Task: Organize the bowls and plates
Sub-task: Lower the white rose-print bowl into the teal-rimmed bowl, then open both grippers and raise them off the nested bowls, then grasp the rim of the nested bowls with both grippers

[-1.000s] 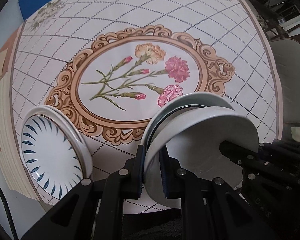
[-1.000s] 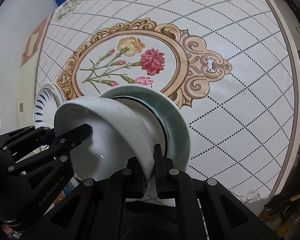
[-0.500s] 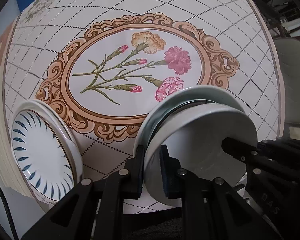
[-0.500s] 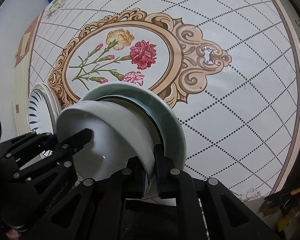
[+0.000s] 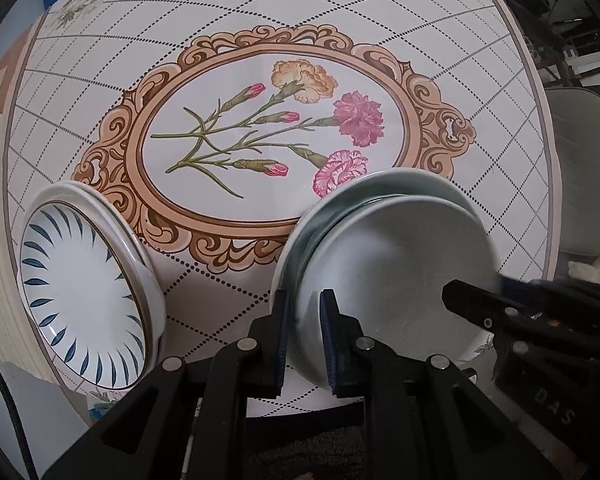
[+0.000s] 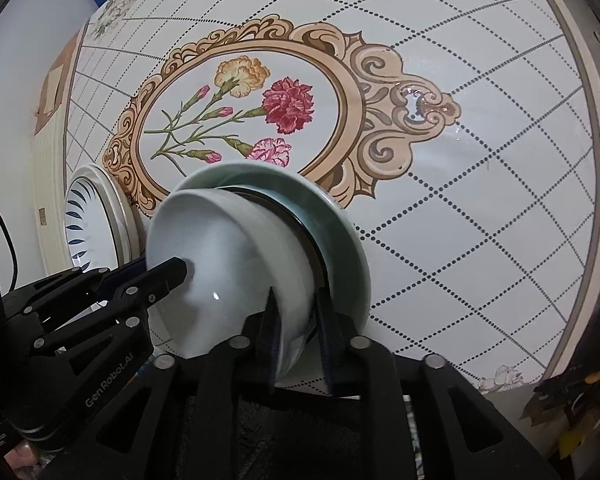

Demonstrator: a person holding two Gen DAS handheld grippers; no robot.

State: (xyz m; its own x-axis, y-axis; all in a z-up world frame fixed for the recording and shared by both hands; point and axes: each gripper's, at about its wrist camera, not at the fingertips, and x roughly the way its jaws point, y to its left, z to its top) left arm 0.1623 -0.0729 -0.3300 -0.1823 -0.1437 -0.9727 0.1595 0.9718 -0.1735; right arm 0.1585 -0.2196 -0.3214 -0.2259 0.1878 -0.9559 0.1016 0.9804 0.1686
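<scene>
I am holding the white bowl by its near-left rim with my left gripper, whose pads are pinching the wall tight. My right gripper is straddling the opposite rim; its jaws have just been opening, so the rim is sitting between them with a gap on one side. The bowl is nesting in the pale green plate directly ahead of both grippers, on the desk. To finish well, I judge I should be lifting the right gripper straight off the rim before loosening the left, so the bowl is not dragging sideways. The bowl is sitting mouth-up, being round with no long axis. The blue-leaf plate is lying left of my left gripper.
</scene>
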